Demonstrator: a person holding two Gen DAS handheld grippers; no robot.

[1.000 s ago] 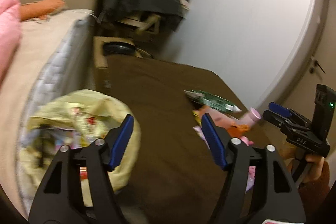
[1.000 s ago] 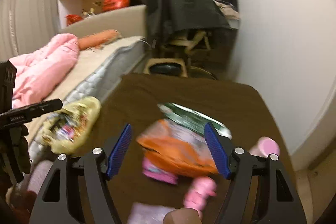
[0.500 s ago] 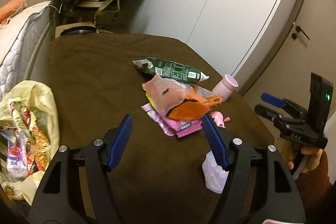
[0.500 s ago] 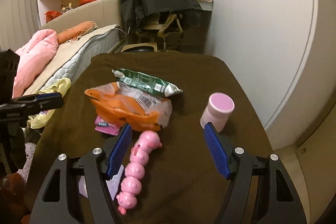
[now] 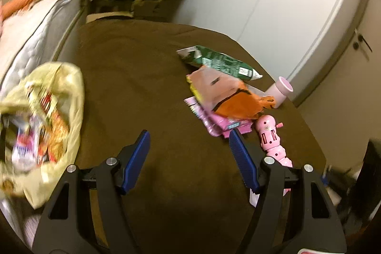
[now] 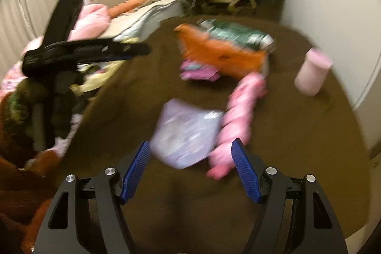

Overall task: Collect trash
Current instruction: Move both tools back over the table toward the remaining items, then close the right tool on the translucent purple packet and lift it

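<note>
Both hand-held grippers are spread wide and hold nothing. The right hand-held gripper hovers low over the brown worktop, with the pale plastic wrapper just ahead of its fingertips, a bit nearer the left finger. A pink toy lies touching the wrapper's right edge, close to the right finger.

Likely step: grab the wrapper. To do it well, shift slightly left, drop the fingers around the wrapper's near edge only, and close without catching the toy. The view is blurred, so the exact edge is hard to tell.

The left hand-held gripper sits over bare worktop. From the wrapper, the yellow trash bag is well off left at the worktop edge. The orange packet, green packet and pink wrapper pile lies beyond the wrapper; the pink cup stands beyond to the right.
</note>
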